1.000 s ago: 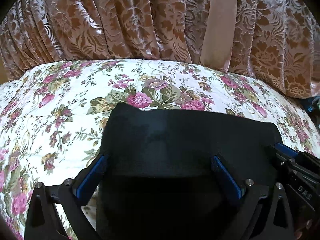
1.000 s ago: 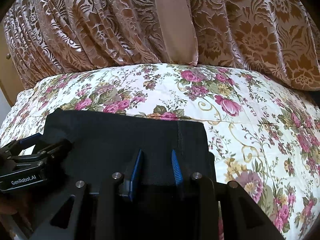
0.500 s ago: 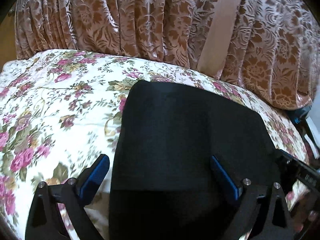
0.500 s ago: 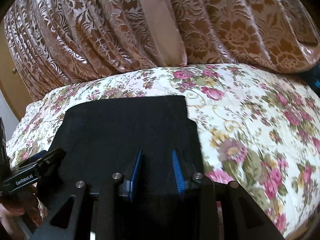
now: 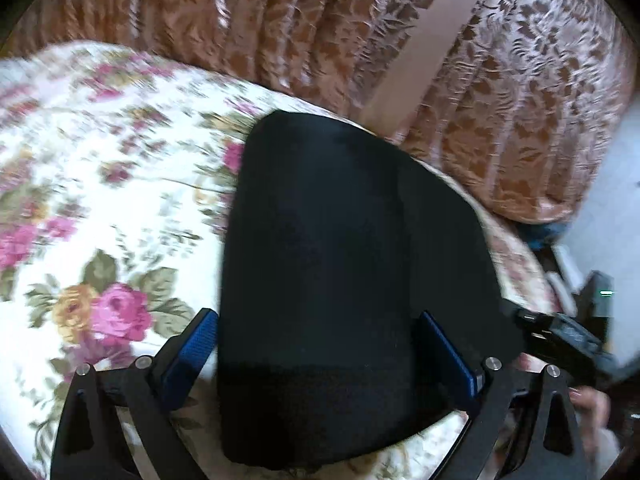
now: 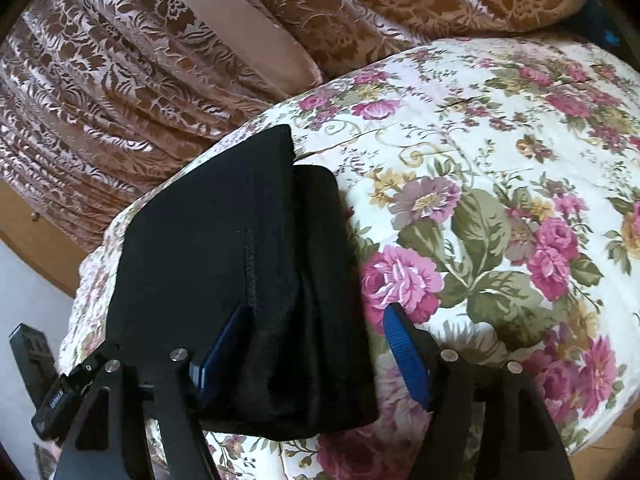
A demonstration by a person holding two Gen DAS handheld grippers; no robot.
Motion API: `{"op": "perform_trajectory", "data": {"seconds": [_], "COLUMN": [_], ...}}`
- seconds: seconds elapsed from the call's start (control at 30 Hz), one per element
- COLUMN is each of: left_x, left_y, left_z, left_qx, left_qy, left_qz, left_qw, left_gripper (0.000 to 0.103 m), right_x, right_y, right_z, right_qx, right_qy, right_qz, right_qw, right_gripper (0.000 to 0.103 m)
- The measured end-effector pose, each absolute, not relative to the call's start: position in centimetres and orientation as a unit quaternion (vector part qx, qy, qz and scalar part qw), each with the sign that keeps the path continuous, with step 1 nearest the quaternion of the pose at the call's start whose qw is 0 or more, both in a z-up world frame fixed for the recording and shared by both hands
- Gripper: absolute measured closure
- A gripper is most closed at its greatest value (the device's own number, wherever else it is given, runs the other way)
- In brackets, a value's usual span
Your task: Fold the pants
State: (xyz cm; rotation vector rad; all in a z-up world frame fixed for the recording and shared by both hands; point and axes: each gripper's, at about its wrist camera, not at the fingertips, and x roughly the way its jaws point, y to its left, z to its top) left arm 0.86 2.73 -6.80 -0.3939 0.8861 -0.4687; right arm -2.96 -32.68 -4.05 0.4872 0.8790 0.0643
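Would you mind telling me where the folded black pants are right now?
The folded black pants lie on the floral bedspread near the brown patterned curtain, between the open left gripper fingers and left of centre in the right wrist view.

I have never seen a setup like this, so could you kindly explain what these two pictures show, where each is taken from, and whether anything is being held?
No robot arm here: a person holds a two-finger tool in each hand, each with a camera looking along its fingers. One picture is from the left gripper, the other from the right gripper. The blue pads are the fingertips. Black pants, folded into a compact stack, lie on a floral bedspread before a brown patterned curtain. Both grippers are open, straddling the pants and gripping nothing.
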Motion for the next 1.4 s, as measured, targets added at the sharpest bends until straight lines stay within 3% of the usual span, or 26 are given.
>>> {"op": "perform_trajectory", "data": {"seconds": [0.5,0.57,0.63,0.73,0.77,1.1,1.4], "left_x": [5.6,5.7,5.4,4.9,4.8,6.7,17.7], "left_y": [2.3,1.7,1.6,2.3,2.3,0.7,0.8], "left_z": [-7.7,-7.1,-6.3,-4.5,-3.9,1.9,1.5], "left_qx": [-0.191,-0.176,-0.171,-0.168,-0.161,-0.062,-0.062], "left_qy": [0.498,0.5,0.492,0.465,0.457,0.357,0.356], "left_qz": [-0.322,-0.317,-0.313,-0.3,-0.3,-0.273,-0.221], "left_qw": [0.782,0.786,0.794,0.816,0.822,0.891,0.906], "left_gripper": [0.001,0.012,0.032,0.052,0.055,0.059,0.059], "right_x": [0.2,0.9,1.1,0.6,0.4,3.4,14.0], "right_y": [-33.9,-33.9,-33.5,-32.8,-32.5,-31.0,-30.1], "right_z": [-5.9,-6.1,-5.6,-4.1,-3.8,0.1,0.4], "right_qx": [0.306,0.308,0.289,0.254,0.247,0.207,0.176], "right_qy": [0.449,0.452,0.447,0.416,0.408,0.322,0.31], "right_qz": [0.131,0.138,0.144,0.161,0.165,0.188,0.169], "right_qw": [0.829,0.826,0.834,0.858,0.863,0.904,0.919], "right_gripper": [0.031,0.034,0.042,0.053,0.056,0.06,0.06]}}
